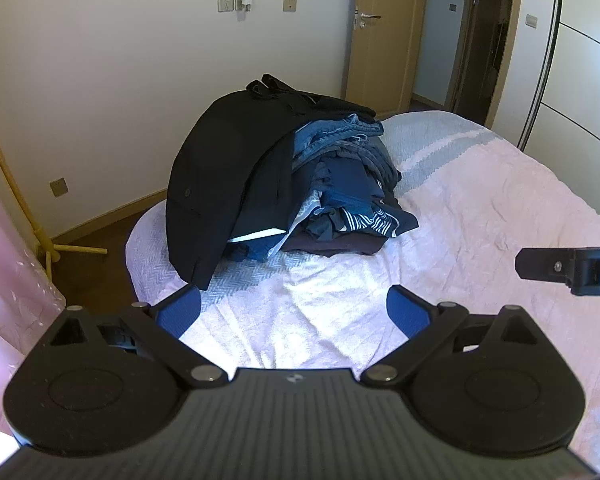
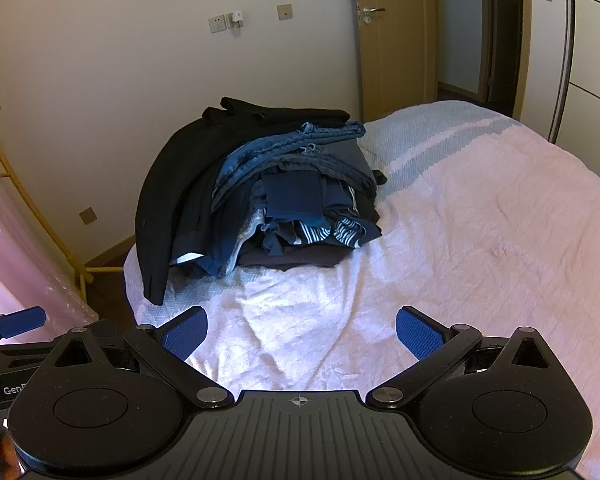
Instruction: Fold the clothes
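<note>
A: Status, left to right?

B: Left gripper (image 1: 294,312): fingers spread wide, holding nothing. Right gripper (image 2: 302,334): likewise. The clothes pile (image 1: 296,176) sits untouched at the bed's far left corner, black jacket (image 1: 216,184) overhanging the edge.

A: Progress?

B: Folding appears not yet begun (nothing laid flat). The bedspread (image 1: 480,208) offers open room to the right.
</note>
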A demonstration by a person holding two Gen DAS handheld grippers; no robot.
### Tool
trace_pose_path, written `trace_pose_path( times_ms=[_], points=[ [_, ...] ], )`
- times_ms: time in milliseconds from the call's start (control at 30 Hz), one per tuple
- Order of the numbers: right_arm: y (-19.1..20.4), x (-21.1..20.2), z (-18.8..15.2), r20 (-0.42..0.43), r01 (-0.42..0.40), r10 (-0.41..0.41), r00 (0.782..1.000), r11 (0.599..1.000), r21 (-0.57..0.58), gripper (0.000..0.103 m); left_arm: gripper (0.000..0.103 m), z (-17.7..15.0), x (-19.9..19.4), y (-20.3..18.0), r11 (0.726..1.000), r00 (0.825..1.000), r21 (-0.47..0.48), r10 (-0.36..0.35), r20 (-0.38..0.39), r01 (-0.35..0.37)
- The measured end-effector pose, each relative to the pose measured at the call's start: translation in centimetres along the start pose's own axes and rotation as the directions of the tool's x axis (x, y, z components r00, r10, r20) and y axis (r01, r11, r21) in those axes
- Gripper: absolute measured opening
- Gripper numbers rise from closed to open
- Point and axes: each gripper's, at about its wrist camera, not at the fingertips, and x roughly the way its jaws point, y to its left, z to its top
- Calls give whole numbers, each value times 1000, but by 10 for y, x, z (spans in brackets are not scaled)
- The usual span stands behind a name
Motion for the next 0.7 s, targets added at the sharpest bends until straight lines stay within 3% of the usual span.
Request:
trace_pose_path(
  times_ms=[700],
  points=[
    [-2,-5,1,2,-16,16,1000,1000,-2,103,98,-1,-10,2,1000,1000,-4,15,-3,-15]
  ],
)
